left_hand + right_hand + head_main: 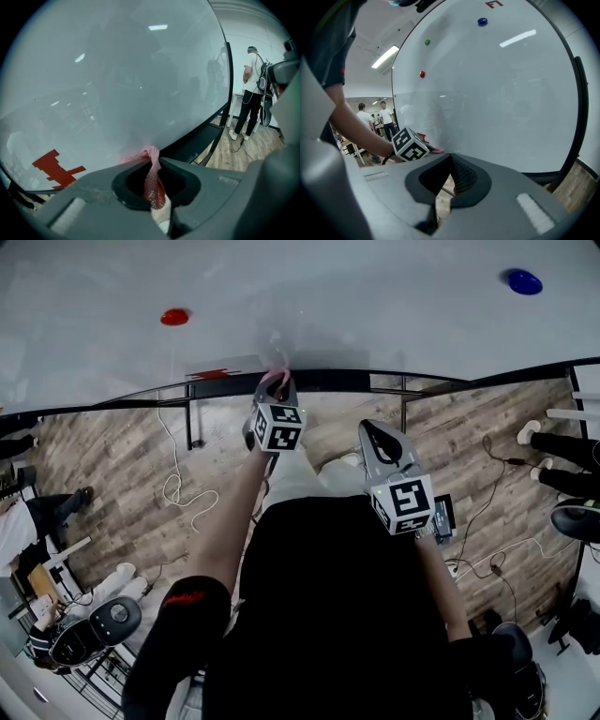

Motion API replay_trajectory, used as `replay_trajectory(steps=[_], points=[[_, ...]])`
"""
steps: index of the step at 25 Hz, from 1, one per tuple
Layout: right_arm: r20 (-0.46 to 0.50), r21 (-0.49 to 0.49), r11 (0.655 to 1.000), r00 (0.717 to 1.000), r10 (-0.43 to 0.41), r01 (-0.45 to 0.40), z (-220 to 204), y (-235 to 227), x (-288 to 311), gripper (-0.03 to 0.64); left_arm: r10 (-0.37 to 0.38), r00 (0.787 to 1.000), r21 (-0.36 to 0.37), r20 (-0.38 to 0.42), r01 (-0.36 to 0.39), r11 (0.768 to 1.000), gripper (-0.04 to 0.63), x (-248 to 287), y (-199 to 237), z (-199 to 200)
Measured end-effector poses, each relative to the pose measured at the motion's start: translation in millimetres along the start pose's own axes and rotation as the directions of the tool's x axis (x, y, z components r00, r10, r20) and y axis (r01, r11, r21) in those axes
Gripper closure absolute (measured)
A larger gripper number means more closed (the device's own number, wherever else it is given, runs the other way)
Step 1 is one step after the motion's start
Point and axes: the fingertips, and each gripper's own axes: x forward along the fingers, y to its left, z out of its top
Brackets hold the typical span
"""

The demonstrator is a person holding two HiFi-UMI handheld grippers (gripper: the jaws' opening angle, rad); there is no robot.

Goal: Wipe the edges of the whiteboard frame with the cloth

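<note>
Wiping, left tool [152,161]: pinching pink cloth [153,183], cloth tip on whiteboard [117,84] just above black frame [199,139].
Right tool [449,158]: jaws pressed together, empty, clear of whiteboard.

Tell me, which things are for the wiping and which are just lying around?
For the job:
- cloth
- left gripper, shut on the cloth
- whiteboard
- frame, the black edge

Just there:
- right gripper, shut and empty
- red magnet
- blue magnet
- green magnet
- cable on the floor
</note>
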Motion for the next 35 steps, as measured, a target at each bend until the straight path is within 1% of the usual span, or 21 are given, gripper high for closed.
replay_trajectory(steps=[4,8,16,20,25,32,35], points=[[-0.011,-0.001,1.000,1.000,0.001,-0.001,-4,-1,-2,0.615,0.005,1.000,-0.006,0.004,-0.005,1.000,0.571,0,0,1],[-0.002,-0.001,1.000,1.000,-0.013,0.013,-1,-6,-4,0.615,-0.004,1.000,-0.007,0.003,0.004,1.000,0.571,1,-4,3],[0.012,0.021,0.998,0.998,-0.062,0.062,0,-8,-4,0.615,-0.066,0.998,0.017,0.014,0.066,0.998,0.571,1,-17,4],[0.021,0.045,0.994,0.994,-0.103,0.102,3,-9,-3,0.615,-0.093,0.996,0.043,0.011,0.093,0.995,0.571,3,-23,4],[0.037,0.063,0.986,0.987,-0.154,0.152,16,2,14,0.615,-0.139,0.990,0.074,0.004,0.138,0.988,0.571,1,-17,3],[0.064,0.092,0.970,0.971,-0.231,0.224,22,3,24,0.615,-0.186,0.983,0.121,0.011,0.183,0.976,0.572,1,-19,3],[0.068,0.105,0.965,0.967,-0.246,0.238,24,3,22,0.615,-0.197,0.980,0.124,0.009,0.194,0.973,0.571,-3,-22,5]])
